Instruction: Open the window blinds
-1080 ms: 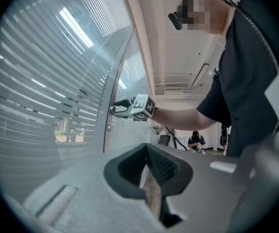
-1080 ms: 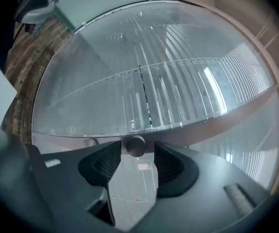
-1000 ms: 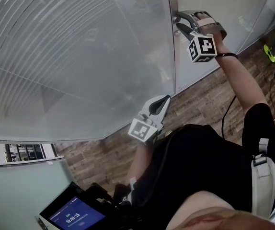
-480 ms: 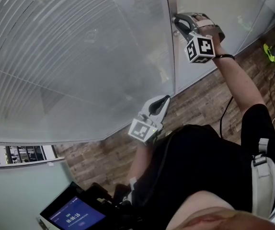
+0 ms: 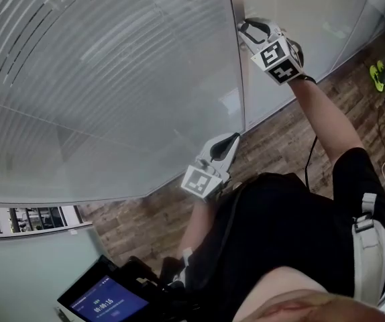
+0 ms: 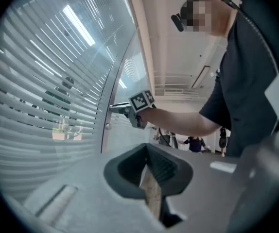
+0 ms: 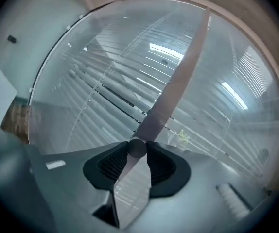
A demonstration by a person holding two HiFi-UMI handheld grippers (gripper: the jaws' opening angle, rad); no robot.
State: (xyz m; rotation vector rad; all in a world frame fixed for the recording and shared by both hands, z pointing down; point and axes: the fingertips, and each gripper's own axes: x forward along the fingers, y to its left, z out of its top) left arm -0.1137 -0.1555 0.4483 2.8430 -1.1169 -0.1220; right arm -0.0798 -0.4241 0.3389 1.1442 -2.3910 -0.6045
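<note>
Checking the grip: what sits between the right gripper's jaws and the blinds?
A small round knob on the frame strip, clamped by the right gripper; the blinds lie behind it. The right gripper view shows this.

Black short-sleeved shirt [image 5: 280, 233], grey shoulder strap [image 5: 365, 250]

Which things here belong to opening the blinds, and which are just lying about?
Part of the job:
- blinds
- round knob on the window frame
- right gripper, whose jaws have just been closing and clamp the knob

Just lying about:
- left gripper, shut and empty
- screen showing a timer
- green object on the floor
</note>
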